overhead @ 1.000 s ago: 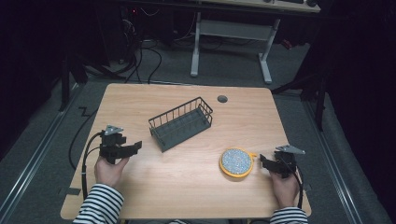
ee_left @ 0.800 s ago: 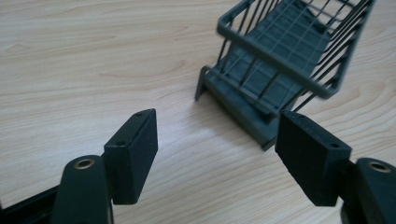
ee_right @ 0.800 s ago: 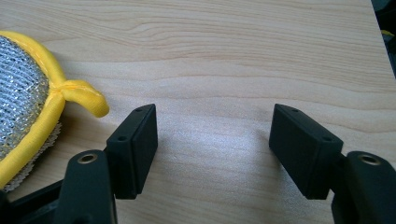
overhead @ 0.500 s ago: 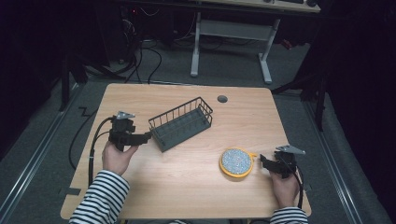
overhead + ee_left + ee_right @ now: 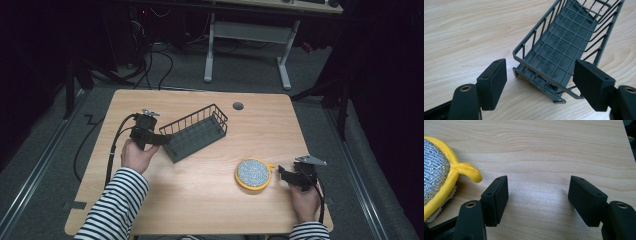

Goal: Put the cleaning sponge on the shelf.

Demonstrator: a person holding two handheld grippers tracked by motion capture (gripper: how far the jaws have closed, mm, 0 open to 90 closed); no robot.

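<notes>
Fingers of the left gripper (image 5: pixel 540 82) stand wide apart and have just been opening; the near short end of the wire basket (image 5: pixel 564 50) lies ahead of them and partly between the two black pads, with neither pad pressing on the wire. One pad (image 5: pixel 495 80) sits just outside the basket's near corner, the other (image 5: pixel 591 83) beside the rim on the far side of that end. High view confirms the left gripper (image 5: pixel 159 140) at the basket's (image 5: pixel 196 132) left end, held by the left hand (image 5: pixel 136 155) in a striped sleeve (image 5: pixel 117 200).

Basket condition: dark grey wire, upright on its base, empty, lying at a slant on the left-centre of the wooden table (image 5: pixel 210 200).

Fingers of the right gripper (image 5: pixel 539 202) are likewise wide, with bare table between the pads and nothing held. A round scrubbing pad (image 5: pixel 436 177), silver mesh face with yellow edging and a yellow loop (image 5: pixel 467 171), lies flat just beside that gripper, apart from the pads. High view places the scrubbing pad (image 5: pixel 253 173) right of centre on the table, the right gripper (image 5: pixel 286 175) just beside it, and the basket well apart from both.

A small round grommet (image 5: pixel 238 106) sits near the table's far edge.
</notes>
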